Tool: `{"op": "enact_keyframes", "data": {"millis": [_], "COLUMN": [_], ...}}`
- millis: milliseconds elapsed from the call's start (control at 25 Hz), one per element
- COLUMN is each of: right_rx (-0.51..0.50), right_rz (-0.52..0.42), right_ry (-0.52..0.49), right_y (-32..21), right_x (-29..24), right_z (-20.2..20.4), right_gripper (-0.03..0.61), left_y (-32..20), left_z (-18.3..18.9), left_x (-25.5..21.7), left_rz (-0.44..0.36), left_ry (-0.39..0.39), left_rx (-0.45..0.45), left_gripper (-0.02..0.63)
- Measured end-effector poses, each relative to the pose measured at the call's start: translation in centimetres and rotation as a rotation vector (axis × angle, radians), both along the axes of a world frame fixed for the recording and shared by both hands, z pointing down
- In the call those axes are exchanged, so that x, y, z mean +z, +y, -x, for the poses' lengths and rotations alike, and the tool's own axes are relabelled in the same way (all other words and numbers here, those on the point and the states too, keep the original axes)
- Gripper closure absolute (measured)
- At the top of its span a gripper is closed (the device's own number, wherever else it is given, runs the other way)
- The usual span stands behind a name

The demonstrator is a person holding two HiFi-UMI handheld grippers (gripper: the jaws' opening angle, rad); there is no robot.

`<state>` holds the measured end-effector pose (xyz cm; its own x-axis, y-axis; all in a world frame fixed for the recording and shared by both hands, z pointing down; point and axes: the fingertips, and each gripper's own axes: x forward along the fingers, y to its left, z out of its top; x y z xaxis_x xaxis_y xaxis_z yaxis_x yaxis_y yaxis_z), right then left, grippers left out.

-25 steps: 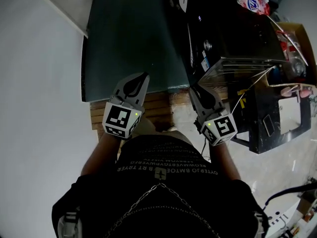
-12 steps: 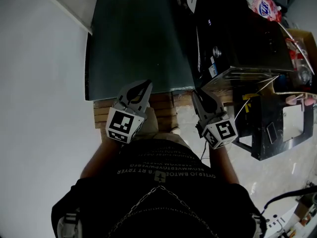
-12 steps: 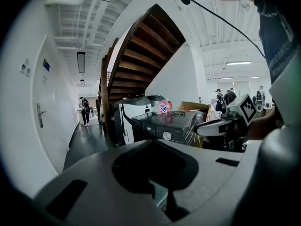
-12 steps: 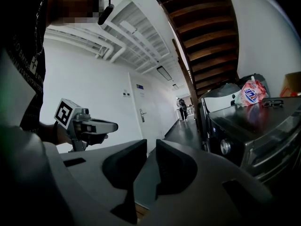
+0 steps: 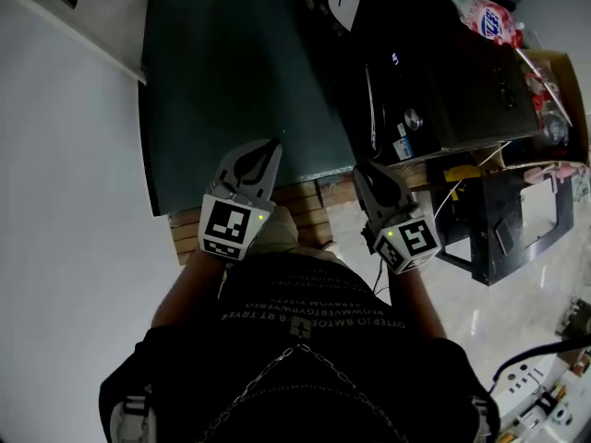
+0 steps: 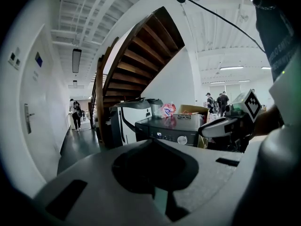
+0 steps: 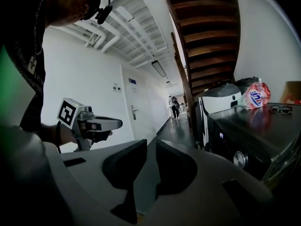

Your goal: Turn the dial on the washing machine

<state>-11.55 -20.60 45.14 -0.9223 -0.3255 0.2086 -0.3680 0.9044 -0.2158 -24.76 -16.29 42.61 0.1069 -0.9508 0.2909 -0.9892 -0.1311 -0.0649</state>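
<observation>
Now | left hand-held gripper [image 5: 266,150] closed | right hand-held gripper [image 5: 365,173] slightly ajar | both empty, pointing forward

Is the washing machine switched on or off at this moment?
On, it seems: a small display glows on the dark control panel of the washing machine, near the dial.

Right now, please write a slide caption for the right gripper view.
Right claw, slightly parted and empty; black washing machine and silver dial at right, left claw at left.
</observation>
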Motion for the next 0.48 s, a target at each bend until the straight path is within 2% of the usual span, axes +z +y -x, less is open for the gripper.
{"op": "enact_keyframes", "data": {"millis": [280,480], "right_rx": [0.117,0.158], "right_rz": [-0.031,-0.087], "right_ry": [0.043,0.053], "right_y": [-0.1,1.4], "right_x": [-7.0,-11.6], "right_z": [6.9,8.2], "right_gripper": [0.522,0.518], "left_y": [-3.1,-4.8], "left_z": [7.0,8.3], "left_x": [-4.3,-6.5], "left_rz": [-0.021,-0.008], "left_ry": [0.047,0.064], "left_rx": [0.141,0.245], "left_gripper": [0.608,0.607]}}
